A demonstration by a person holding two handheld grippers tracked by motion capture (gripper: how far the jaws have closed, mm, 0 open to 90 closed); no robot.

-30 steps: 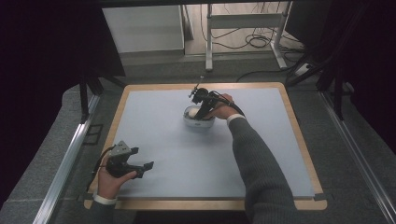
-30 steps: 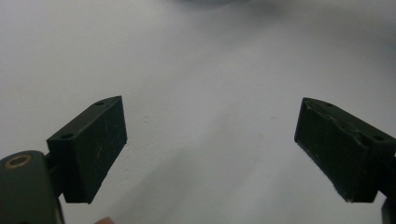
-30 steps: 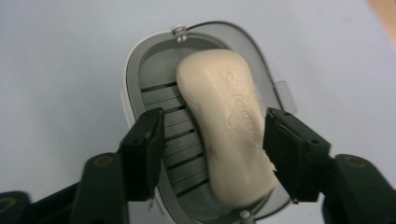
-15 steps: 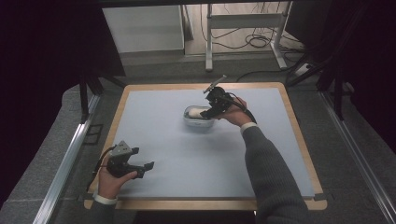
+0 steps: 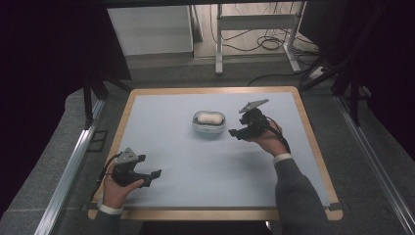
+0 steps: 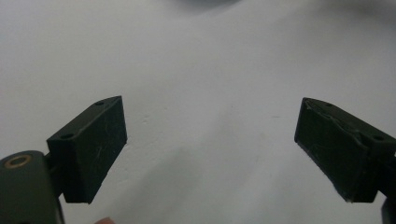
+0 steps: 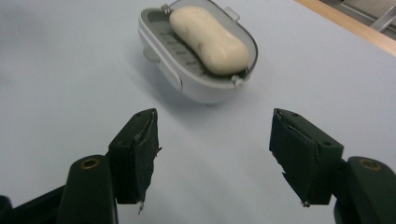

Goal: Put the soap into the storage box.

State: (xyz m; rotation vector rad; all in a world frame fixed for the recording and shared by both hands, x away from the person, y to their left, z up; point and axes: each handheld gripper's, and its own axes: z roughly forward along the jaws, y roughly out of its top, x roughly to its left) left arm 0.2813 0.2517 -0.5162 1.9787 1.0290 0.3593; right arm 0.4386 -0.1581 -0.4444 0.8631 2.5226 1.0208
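right tool (image 5: 234, 132) has come off the soap dish (image 5: 209, 123): a second ago it was over the dish, half a second ago at its right rim, now it sits just beside the dish on the right, apart from it, jaws spread and empty. in the right gripper view the dish (image 7: 196, 51) stands upright on the pale blue worktop (image 5: 205, 166) ahead of the jaws, with the cream soap bar (image 7: 208, 39) lying lengthwise inside it, resting on the ribbed insert. dish position: middle of the worktop, toward the far edge.

left tool (image 5: 154, 173) unchanged across all three readings, near the front left corner, jaws spread, nothing between them; the left gripper view has bare worktop (image 6: 201, 93) below.

judgement: bar is seated and released, so the placing step looks complete; the withdrawal reads as a retreat, not a new approach. no sign the dish was knocked.
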